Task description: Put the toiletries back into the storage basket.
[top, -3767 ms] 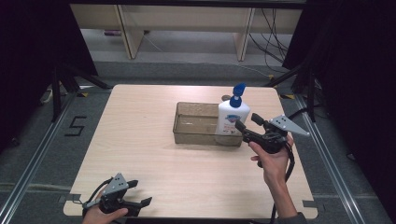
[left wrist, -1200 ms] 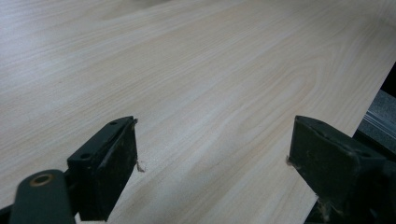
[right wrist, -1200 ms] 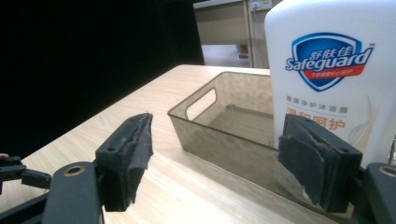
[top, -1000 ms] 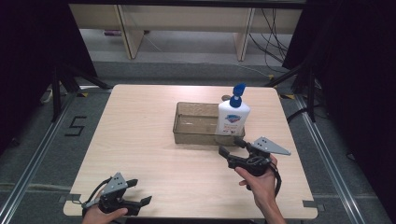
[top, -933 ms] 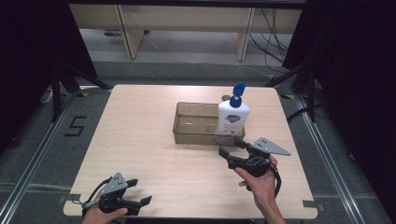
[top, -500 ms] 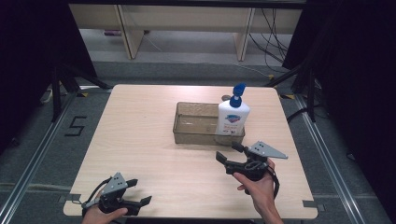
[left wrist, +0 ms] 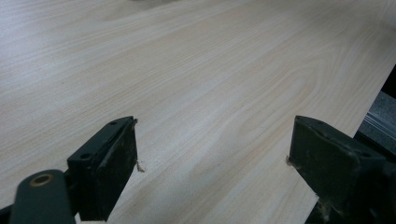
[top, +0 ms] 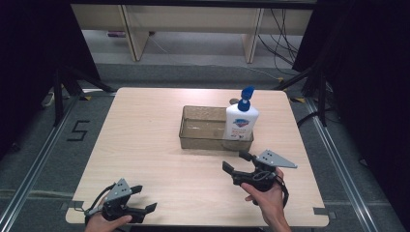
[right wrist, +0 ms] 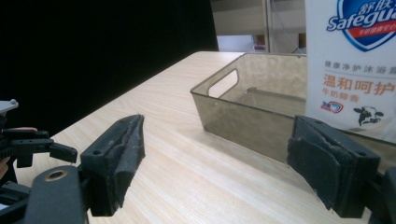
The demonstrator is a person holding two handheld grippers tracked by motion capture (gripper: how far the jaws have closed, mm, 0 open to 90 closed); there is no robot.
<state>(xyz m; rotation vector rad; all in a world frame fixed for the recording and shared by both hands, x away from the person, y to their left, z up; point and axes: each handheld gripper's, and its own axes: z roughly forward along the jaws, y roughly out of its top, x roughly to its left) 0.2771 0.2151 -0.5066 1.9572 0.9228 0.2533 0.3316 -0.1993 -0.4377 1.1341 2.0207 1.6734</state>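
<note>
2 open claws, bottle (top: 240,121) in bin (top: 200,137)

Overhead light keeps the surface (top: 159,145) bright and pretty even, surroundings go near black. Both gripper views look soft up close, maybe slightly blurred.

Right tool (right wrist: 215,163) jaws wide apart over the counter (right wrist: 187,172). Ahead: clear bin (right wrist: 243,112), white soap bottle (right wrist: 350,60) standing inside. Other tool (right wrist: 32,144) far left.
</note>
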